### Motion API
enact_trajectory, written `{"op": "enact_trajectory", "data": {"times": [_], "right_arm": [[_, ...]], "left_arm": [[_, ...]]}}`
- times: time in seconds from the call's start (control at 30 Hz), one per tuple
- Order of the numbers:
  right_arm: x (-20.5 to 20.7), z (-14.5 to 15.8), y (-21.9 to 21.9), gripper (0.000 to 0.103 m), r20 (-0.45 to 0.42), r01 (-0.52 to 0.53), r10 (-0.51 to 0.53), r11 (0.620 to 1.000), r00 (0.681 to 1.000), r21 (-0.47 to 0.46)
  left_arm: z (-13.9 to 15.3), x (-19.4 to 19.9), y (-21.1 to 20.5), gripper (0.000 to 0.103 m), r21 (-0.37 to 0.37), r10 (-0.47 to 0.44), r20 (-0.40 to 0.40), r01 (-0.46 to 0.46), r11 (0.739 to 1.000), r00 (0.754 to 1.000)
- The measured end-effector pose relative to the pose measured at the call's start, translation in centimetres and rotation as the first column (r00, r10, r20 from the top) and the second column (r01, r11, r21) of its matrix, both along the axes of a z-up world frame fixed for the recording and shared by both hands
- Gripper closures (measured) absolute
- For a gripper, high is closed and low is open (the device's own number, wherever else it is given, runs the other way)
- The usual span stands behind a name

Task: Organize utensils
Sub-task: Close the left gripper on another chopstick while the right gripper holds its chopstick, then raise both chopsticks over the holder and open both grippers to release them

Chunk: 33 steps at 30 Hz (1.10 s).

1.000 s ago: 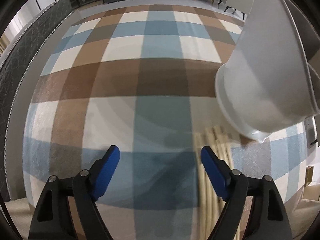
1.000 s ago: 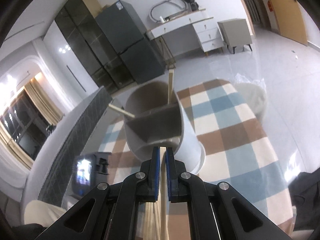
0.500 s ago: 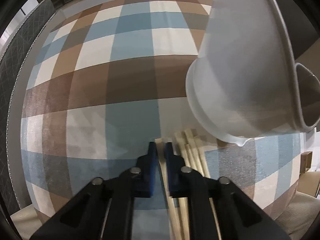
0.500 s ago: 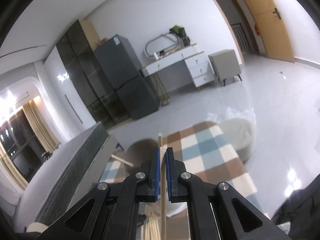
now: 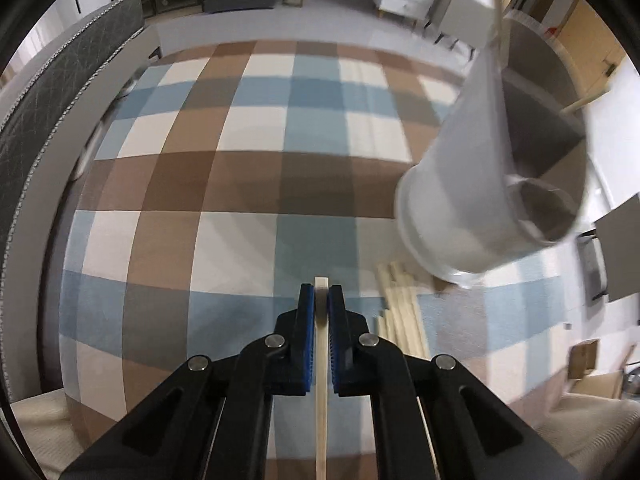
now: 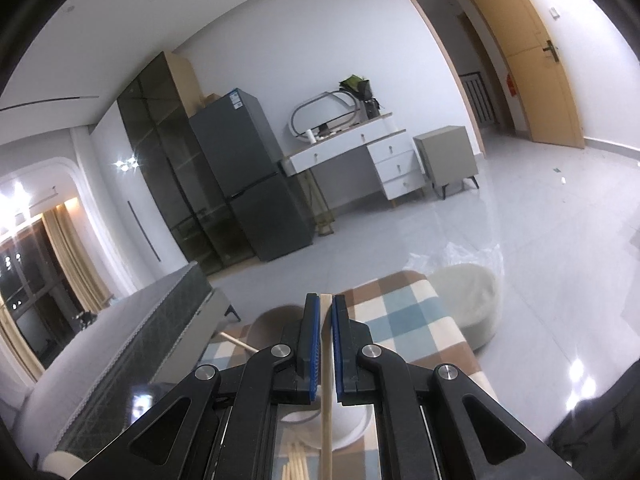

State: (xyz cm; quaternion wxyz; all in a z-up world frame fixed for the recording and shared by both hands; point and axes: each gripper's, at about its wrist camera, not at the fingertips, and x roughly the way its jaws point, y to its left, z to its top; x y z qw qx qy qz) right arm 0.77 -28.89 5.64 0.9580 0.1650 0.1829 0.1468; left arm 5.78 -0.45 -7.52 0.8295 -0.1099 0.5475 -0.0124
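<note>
I'm holding one chopstick (image 5: pixel 321 344) in left gripper (image 5: pixel 321 304), another chopstick (image 6: pixel 326 360) pinched in right gripper (image 6: pixel 326 312), aiming each tip-down into white holder (image 5: pixel 460 184), avoiding its divider.

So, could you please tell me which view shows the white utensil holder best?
The left wrist view: the white utensil holder shows whole, its divided inside visible. The right wrist view shows only parts of it behind the right gripper.

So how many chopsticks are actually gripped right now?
2. One chopstick is in the left gripper, another chopstick in the right gripper. More lie loose on the cloth; some may be hidden.
</note>
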Motion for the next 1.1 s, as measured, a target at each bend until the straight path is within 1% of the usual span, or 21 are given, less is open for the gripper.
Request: {"op": "enact_trajectory", "data": {"times": [0.13, 0.27, 0.4, 0.53, 0.63, 0.8, 1.0, 1.1], "right_arm": [[-0.5, 0.0, 0.1, 0.098, 0.012, -0.007, 0.007, 1.000, 1.000, -0.012], [-0.9, -0.2, 0.0, 0.098, 0.002, -0.003, 0.003, 1.000, 1.000, -0.011], [-1.4, -0.5, 0.3, 0.098, -0.008, -0.002, 0.001, 1.000, 1.000, -0.027], [-1.7, -0.7, 0.7, 0.098, -0.006, 0.000, 0.000, 0.999, 1.000, -0.053], [-2.0, -0.9, 0.8, 0.098, -0.007, 0.005, -0.006, 0.998, 1.000, -0.067], [-2.1, -1.2, 1.0, 0.098, -0.018, 0.009, -0.010, 0.997, 1.000, -0.082], [-2.2, -1.1, 1.3, 0.098, -0.016, 0.010, -0.012, 0.996, 1.000, -0.090], [-2.2, -0.7, 1.5, 0.098, -0.003, 0.005, -0.005, 0.997, 1.000, -0.081]], "left_arm": [[2.6, -1.3, 0.0, 0.101, -0.015, -0.033, 0.044, 0.034, 0.999, 0.998], [4.8, -1.5, -1.0, 0.101, -0.014, -0.066, 0.084, 0.067, 0.998, 0.994], [5.6, -1.0, -1.0, 0.101, -0.015, -0.093, 0.106, 0.095, 0.995, 0.990], [6.7, -1.7, -0.8, 0.101, -0.021, -0.110, 0.131, 0.113, 0.993, 0.985], [7.4, -2.2, -0.9, 0.101, -0.008, -0.130, 0.151, 0.133, 0.991, 0.980], [8.2, -2.9, -1.1, 0.101, -0.007, -0.156, 0.172, 0.160, 0.987, 0.973], [9.7, -3.4, -1.1, 0.101, -0.025, -0.174, 0.199, 0.182, 0.983, 0.965], [11.3, -3.3, -0.9, 0.101, -0.062, -0.171, 0.229, 0.189, 0.980, 0.958]]}}
